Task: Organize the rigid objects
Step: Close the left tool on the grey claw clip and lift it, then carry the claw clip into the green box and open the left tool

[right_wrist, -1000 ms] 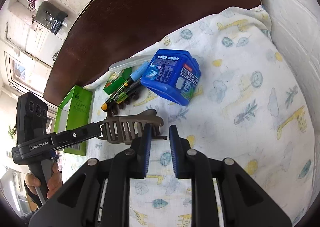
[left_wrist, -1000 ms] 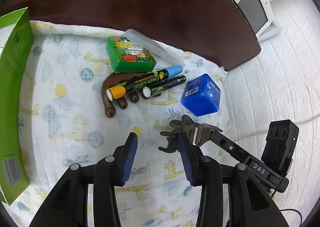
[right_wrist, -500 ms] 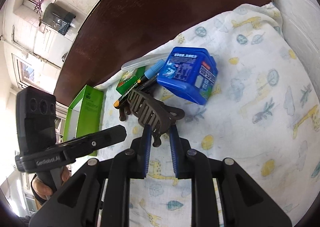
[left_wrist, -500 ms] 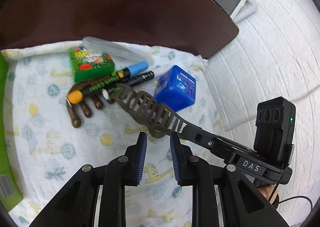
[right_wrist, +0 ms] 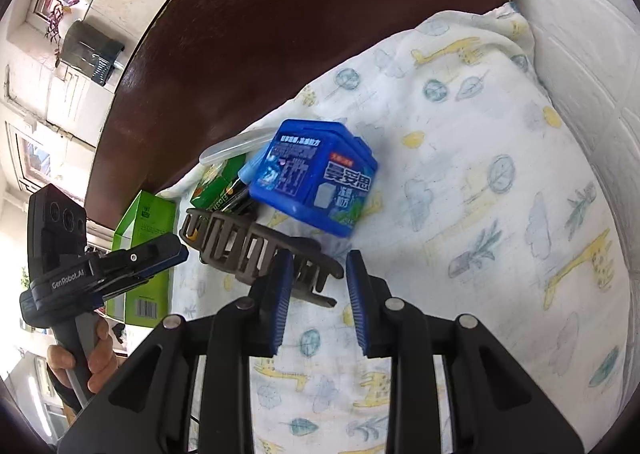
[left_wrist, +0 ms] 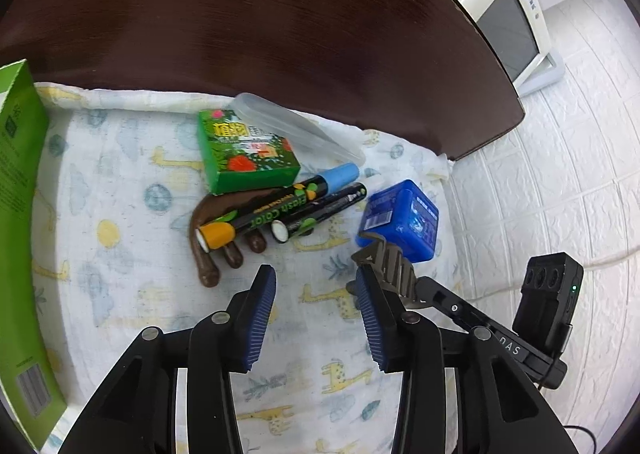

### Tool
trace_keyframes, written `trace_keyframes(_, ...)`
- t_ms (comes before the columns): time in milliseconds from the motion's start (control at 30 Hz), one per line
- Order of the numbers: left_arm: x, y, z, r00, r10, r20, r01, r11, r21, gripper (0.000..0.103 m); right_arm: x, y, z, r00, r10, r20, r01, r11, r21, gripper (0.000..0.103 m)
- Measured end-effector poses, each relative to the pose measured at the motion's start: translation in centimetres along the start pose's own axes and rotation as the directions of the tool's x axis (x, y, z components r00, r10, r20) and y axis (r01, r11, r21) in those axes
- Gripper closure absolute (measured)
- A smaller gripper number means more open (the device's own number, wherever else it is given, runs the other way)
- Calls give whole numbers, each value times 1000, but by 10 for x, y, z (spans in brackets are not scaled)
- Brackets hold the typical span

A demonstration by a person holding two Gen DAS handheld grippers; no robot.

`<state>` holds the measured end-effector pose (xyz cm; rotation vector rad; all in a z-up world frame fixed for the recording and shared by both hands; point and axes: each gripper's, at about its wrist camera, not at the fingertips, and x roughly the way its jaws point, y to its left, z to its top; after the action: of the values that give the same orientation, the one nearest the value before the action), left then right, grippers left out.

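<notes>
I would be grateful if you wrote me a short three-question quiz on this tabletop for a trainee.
1. True or false: the blue plastic tub lies on the giraffe-print cloth.
2. What lies across the brown hand-shaped wooden piece?
A. two black marker pens
B. a white mug
C. a metal spoon
3. Fill in: the orange-capped marker pen has a light ___ cap at its far end.

Key: 1 true; 2 A; 3 blue.
</notes>
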<state>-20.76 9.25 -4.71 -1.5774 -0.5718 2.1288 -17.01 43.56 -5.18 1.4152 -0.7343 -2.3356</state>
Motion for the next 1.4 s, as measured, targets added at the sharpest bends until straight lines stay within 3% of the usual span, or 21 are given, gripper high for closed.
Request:
trace_keyframes(333,-11,-25,13,996,-63,61,60,997,52,60,-3,-5,-2,1000,9,2,-9,1000,5,75)
trace_keyframes(400,-6,-34,15,997,-50,52,46,996,73,49,-3,-6,-2,1000,12,2,-12,1000,8,75)
trace_keyframes(567,17,-46,18,1000,-27,-6,28,993,114,48,-3,-7,-2,1000,23,7,-23,1000,14,75)
trace_keyframes(633,23,-45,17,999,-42,-32,45,993,111,55,-3,-7,-3,1000,26,9,-26,1000,18,75)
trace_keyframes(700,26,-44,14,998,-41,-43,45,993,112,77,-3,-7,-4,999,30,11,-30,999,21,75)
trace_keyframes(867,26,-41,12,998,-55,-34,58,992,110,78,-5,-14,-8,999,47,24,-49,996,71,75)
trace_keyframes(1033,27,-40,13,998,-50,-29,53,992,111,78,-9,-21,-15,992,114,50,-120,981,155,75)
trace_keyframes(1400,18,-39,11,998,-61,-17,63,992,110,78,-2,-14,-16,988,153,37,-157,972,173,71)
